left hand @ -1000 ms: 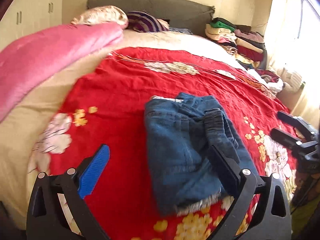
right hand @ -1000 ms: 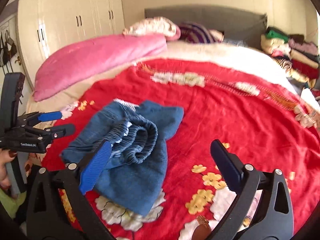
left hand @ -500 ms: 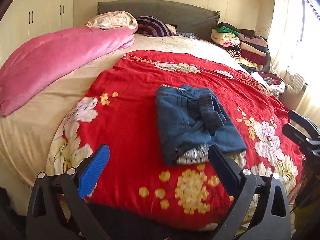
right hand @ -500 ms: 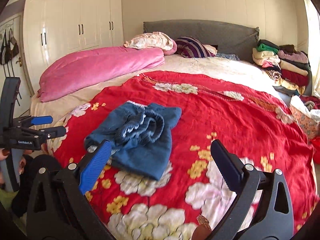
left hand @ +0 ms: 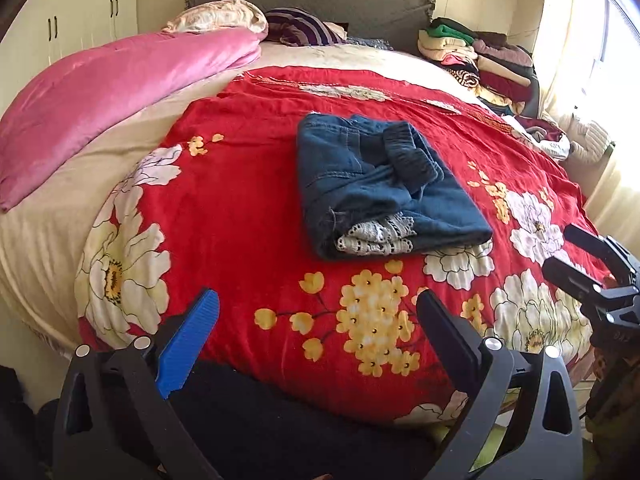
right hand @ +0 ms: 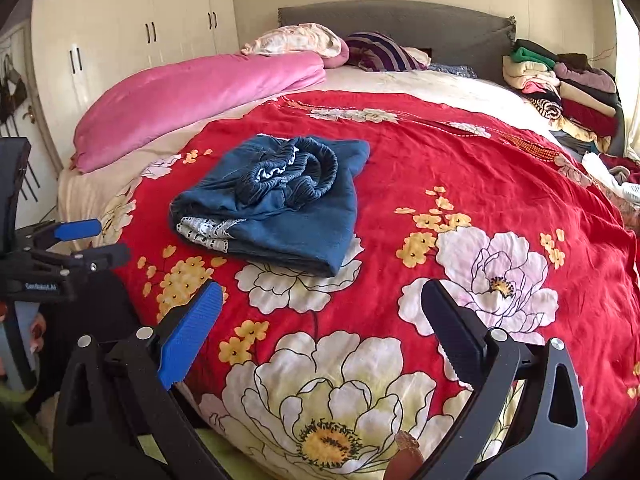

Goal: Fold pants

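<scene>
The blue denim pants (left hand: pixel 380 184) lie folded into a compact bundle on the red flowered bedspread (left hand: pixel 240 208), elastic waistband on top and white lace hem showing at the near end. From the right wrist the same pants (right hand: pixel 280 204) sit left of centre. My left gripper (left hand: pixel 318 320) is open and empty, held back over the bed's near edge. My right gripper (right hand: pixel 322 316) is open too, nothing between its fingers, well short of the pants. Each gripper shows at the edge of the other's view.
A pink duvet (left hand: pixel 112 92) lies along the bed's left side, pillows (right hand: pixel 304 40) against the grey headboard. Stacked folded clothes (left hand: pixel 480 56) fill the far right corner by the curtained window. White wardrobes (right hand: pixel 120 40) stand at the left.
Both grippers have pulled back from the pants toward the bed's near edge, so the bundle now looks smaller and farther. The pants lie still; both stay open.
</scene>
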